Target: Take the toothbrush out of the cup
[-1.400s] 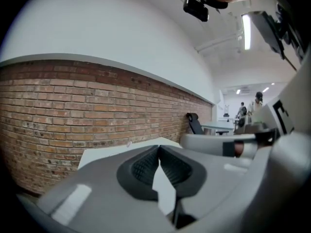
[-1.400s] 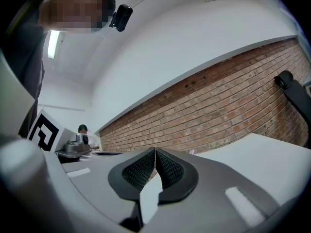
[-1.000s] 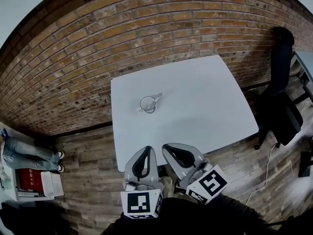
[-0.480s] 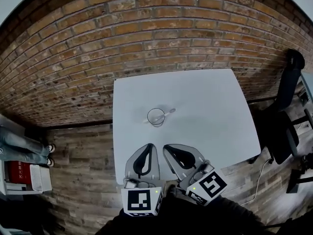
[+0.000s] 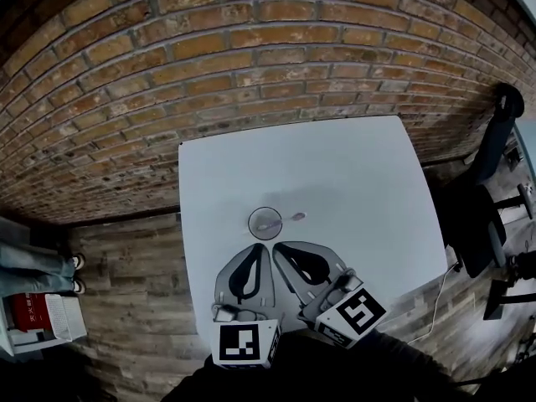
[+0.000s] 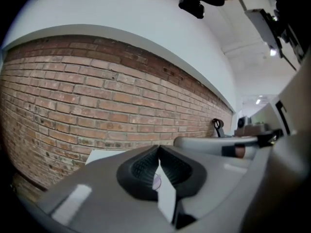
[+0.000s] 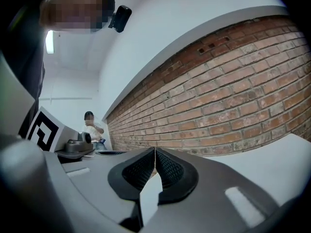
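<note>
A clear glass cup [image 5: 265, 223] stands on the white table [image 5: 352, 174], toward its near left. A toothbrush [image 5: 295, 218] leans out of the cup to the right. My left gripper [image 5: 263, 249] and right gripper [image 5: 277, 247] are side by side over the table's near edge, their tips just short of the cup, touching nothing. In the left gripper view the left gripper [image 6: 158, 148] has its jaws closed tip to tip and empty, with a sliver of the cup [image 6: 156, 181] showing through the gap below. The right gripper [image 7: 155, 150] is likewise shut and empty.
A brick wall [image 5: 251, 65] runs behind the table. A black chair [image 5: 486, 208] stands at the right on the wooden floor [image 5: 126, 308]. A person's legs [image 5: 33, 262] and a box [image 5: 42, 318] are at the far left. A person [image 7: 92, 126] stands far off.
Both grippers have come forward over the table's near edge, and the cup now lies just beyond their tips. Their jaws have stayed closed.
</note>
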`<state>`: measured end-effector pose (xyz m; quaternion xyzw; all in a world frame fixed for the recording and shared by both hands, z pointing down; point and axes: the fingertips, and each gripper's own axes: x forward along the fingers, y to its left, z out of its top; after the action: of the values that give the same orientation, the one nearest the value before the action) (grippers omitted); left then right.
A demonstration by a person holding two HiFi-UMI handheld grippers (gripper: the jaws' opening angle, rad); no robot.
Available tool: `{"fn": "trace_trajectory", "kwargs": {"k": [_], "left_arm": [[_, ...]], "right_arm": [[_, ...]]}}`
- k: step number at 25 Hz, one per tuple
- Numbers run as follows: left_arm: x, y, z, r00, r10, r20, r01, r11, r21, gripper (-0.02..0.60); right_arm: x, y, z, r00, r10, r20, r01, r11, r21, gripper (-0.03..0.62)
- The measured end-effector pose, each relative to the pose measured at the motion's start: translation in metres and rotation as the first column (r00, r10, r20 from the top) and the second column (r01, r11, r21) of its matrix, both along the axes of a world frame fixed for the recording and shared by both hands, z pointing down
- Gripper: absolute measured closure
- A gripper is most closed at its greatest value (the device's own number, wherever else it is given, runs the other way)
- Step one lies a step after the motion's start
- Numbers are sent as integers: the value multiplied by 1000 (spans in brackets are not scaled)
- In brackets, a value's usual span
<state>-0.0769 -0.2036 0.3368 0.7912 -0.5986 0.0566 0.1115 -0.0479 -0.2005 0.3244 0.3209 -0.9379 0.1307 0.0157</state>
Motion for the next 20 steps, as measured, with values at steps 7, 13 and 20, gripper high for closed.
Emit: {"fn": "trace_trajectory", "kwargs": {"k": [7, 13, 20], "left_arm": [[-4, -20, -3, 1000, 0, 1, 0, 1000, -4, 572], [2, -23, 2, 1000, -24, 9, 25, 1000, -15, 572], [14, -19, 23, 1000, -21, 10, 22, 996, -83, 572]], "right_arm": [[-1, -19, -6, 1000, 11, 9, -12, 1000, 9, 588], [7, -24, 2, 1000, -12, -1, 12, 1000, -19, 588], [13, -22, 25, 1000, -24, 13, 25, 997, -73, 588]]}}
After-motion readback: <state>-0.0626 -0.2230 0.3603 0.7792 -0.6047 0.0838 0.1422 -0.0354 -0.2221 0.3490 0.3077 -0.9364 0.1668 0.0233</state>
